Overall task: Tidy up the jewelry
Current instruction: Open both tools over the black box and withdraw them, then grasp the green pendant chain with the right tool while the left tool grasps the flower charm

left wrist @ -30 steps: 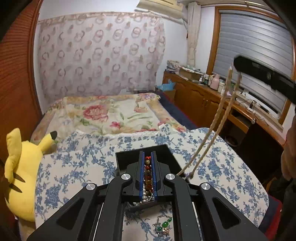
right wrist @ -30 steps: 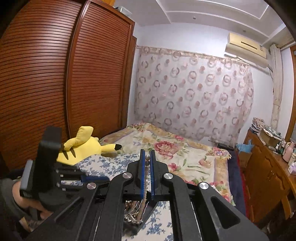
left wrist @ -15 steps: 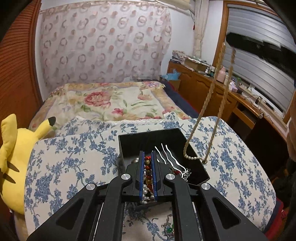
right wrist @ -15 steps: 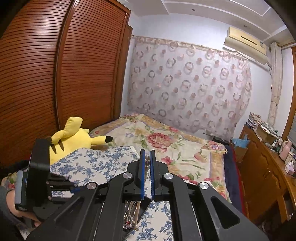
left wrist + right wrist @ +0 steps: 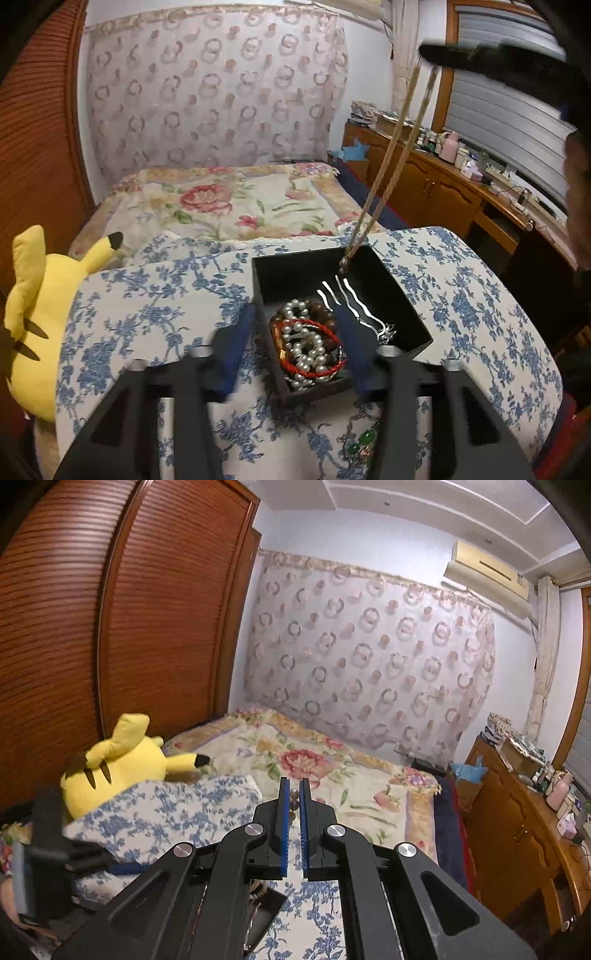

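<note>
The left gripper has just been opening; the bead bracelets lie in the black box between its spread fingers. The right gripper pinches a beaded necklace, dangling into the box's far corner.

One open black square box sits on the blue-flowered white cloth. Inside the box: one red cord bracelet, one string of white pearls and three wavy silver hairpins. Left of the box lies one yellow plush toy.
</note>
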`<state>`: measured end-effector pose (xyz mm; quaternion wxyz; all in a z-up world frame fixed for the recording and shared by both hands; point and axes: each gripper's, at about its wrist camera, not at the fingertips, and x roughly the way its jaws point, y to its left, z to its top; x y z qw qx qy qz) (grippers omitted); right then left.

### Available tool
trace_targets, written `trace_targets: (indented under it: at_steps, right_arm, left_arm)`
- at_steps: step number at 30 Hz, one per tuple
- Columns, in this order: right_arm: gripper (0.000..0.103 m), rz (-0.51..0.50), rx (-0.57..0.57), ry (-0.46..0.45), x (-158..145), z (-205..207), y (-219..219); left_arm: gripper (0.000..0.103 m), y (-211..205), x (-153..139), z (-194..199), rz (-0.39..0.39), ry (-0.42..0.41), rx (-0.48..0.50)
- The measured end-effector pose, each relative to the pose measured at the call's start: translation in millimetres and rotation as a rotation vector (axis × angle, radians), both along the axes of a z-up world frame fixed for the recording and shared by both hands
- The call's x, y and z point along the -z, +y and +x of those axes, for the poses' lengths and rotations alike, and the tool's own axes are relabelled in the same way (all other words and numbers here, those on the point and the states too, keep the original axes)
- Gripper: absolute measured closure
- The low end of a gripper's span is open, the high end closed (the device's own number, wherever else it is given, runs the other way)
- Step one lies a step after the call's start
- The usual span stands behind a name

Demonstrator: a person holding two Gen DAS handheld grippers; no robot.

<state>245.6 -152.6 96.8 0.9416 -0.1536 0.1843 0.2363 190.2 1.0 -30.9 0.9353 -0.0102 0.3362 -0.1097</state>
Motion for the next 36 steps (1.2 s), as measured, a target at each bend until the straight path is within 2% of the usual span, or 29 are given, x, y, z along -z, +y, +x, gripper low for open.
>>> trace_targets:
  at_steps: [1,4,10,14,16,18,26,27,29,36]
  right_arm:
    - [0.097,-0.002,0.000,0.013,5.2,2.1,0.8]
    - [0.097,-0.021,-0.002,0.055,26.0,8.0,4.6]
    - [0.097,-0.042,-0.015,0.132,61.9,11.3,10.4]
    - [0.096,-0.031,-0.021,0.162,74.9,11.7,8.4]
    - [0.093,-0.026,-0.025,0.170,78.1,10.2,6.4]
    - [0.080,-0.017,-0.032,0.177,80.7,7.8,3.4]
    - [0.080,0.020,-0.084,0.223,107.1,-33.4,-15.7]
    - [0.080,0.018,-0.094,0.230,111.7,-40.1,-16.4]
    - [0.080,0.012,-0.115,0.250,123.1,-53.9,-16.6]
    - [0.080,-0.018,-0.184,0.326,158.9,-91.2,-4.7]
  left_arm:
    - [0.040,1.2,-0.6,-3.4,0.003,-0.010,-0.002]
    - [0.029,3.7,-0.9,-11.4,0.021,-0.027,-0.013]
    - [0.028,9.3,0.6,-21.0,0.029,-0.028,-0.024]
    - [0.028,10.8,3.4,-24.9,0.035,-0.022,-0.024]
    - [0.028,11.8,4.7,-26.8,0.038,-0.020,-0.025]
    - [0.028,13.3,6.4,-29.2,0.035,-0.016,-0.027]
    - [0.028,20.6,17.1,-47.4,0.025,0.008,-0.019]
    - [0.027,21.8,18.8,-49.7,0.025,0.010,-0.018]
    - [0.008,24.2,22.8,-56.1,0.028,0.008,-0.021]
    - [0.008,29.1,34.5,-72.6,0.026,0.020,-0.008]
